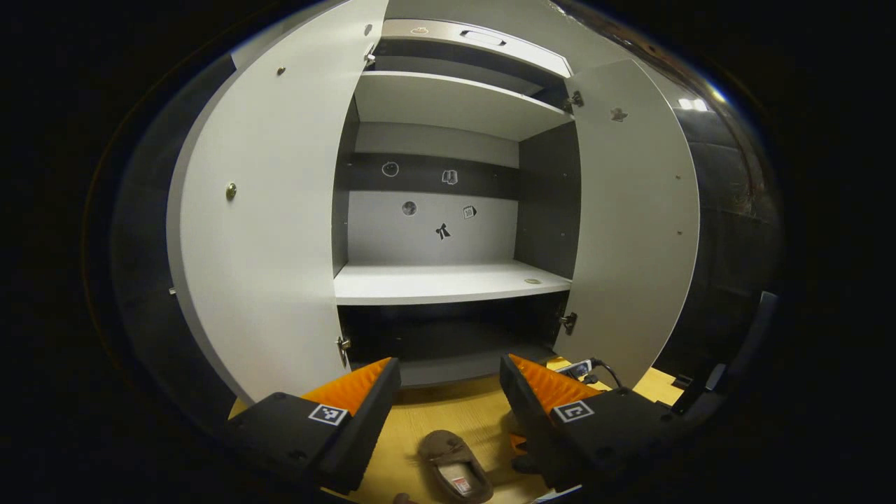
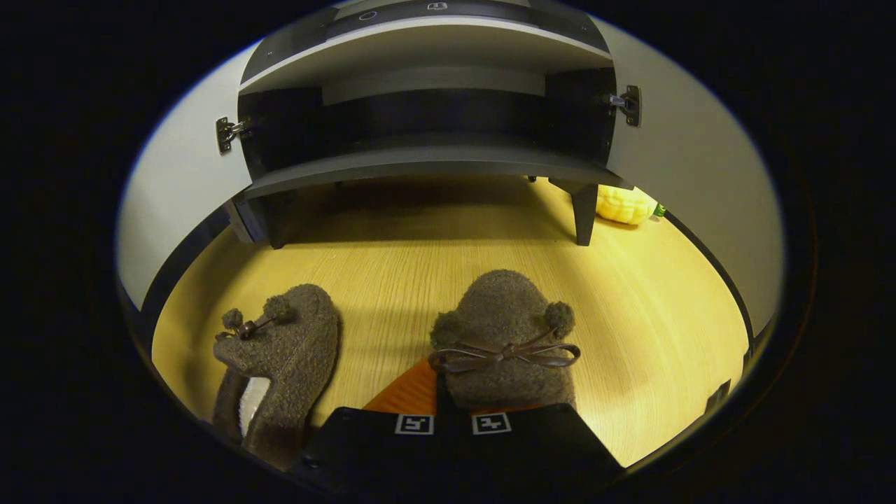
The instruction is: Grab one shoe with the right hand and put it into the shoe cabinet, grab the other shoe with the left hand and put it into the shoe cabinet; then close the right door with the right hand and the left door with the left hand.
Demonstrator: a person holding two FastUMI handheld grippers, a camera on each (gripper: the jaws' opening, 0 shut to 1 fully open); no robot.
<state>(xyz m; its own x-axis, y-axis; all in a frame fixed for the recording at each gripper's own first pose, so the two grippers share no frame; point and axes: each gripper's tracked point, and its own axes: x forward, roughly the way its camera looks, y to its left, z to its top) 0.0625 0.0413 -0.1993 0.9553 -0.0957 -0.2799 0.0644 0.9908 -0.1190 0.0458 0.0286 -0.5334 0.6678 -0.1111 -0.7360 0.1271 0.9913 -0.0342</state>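
Two fuzzy brown slippers lie on the wooden floor before the open shoe cabinet (image 2: 420, 168). In the right gripper view, my right gripper (image 2: 453, 402) is shut on the heel end of the right slipper (image 2: 504, 329), whose bow and pompoms face up and whose toe points at the cabinet. The other slipper (image 2: 287, 343) lies free to its left. In the left gripper view, my left gripper (image 1: 448, 392) hangs open and empty in front of the cabinet (image 1: 448, 283), above one slipper (image 1: 455, 469) on the floor.
Both doors stand wide open: left door (image 1: 266, 231), right door (image 1: 637, 238). The shelves inside are bare. The cabinet stands on dark legs (image 2: 584, 210), with a yellow object (image 2: 623, 204) behind the right one. A small device with a cable (image 1: 588, 367) lies by the right door.
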